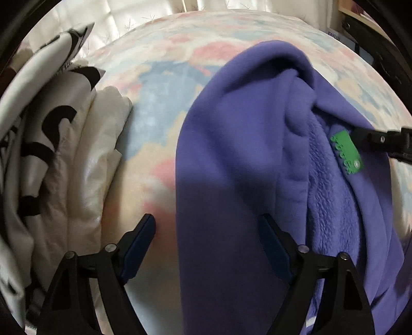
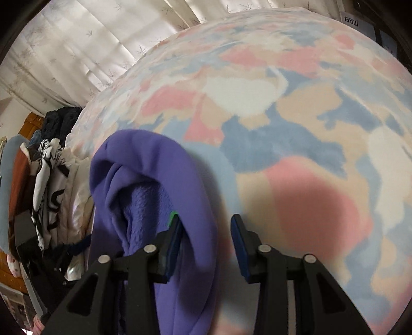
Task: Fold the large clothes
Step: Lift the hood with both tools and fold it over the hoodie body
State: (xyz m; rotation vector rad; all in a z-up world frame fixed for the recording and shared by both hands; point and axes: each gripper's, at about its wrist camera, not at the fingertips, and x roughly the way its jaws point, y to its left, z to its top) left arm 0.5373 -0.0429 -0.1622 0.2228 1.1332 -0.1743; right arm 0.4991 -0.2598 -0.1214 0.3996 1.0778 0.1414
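A purple fleece garment [image 1: 231, 154] lies bunched on a pastel patterned blanket [image 1: 154, 90], with a green tag [image 1: 346, 153] at its neck. My left gripper [image 1: 206, 226] is open; its jaws straddle the garment's left edge, one finger on the blanket, the other over the fabric. My right gripper [image 2: 206, 226] is open around the garment's collar edge [image 2: 195, 206]; its left finger sits beside the green tag [image 2: 173, 216]. Its arm also shows in the left wrist view [image 1: 381, 144] next to the tag.
A pile of white and black-printed clothes [image 1: 51, 154] lies to the left on the blanket, also in the right wrist view [image 2: 51, 175]. White curtains [image 2: 90, 46] hang behind. Boxes [image 2: 358, 23] stand at the far right.
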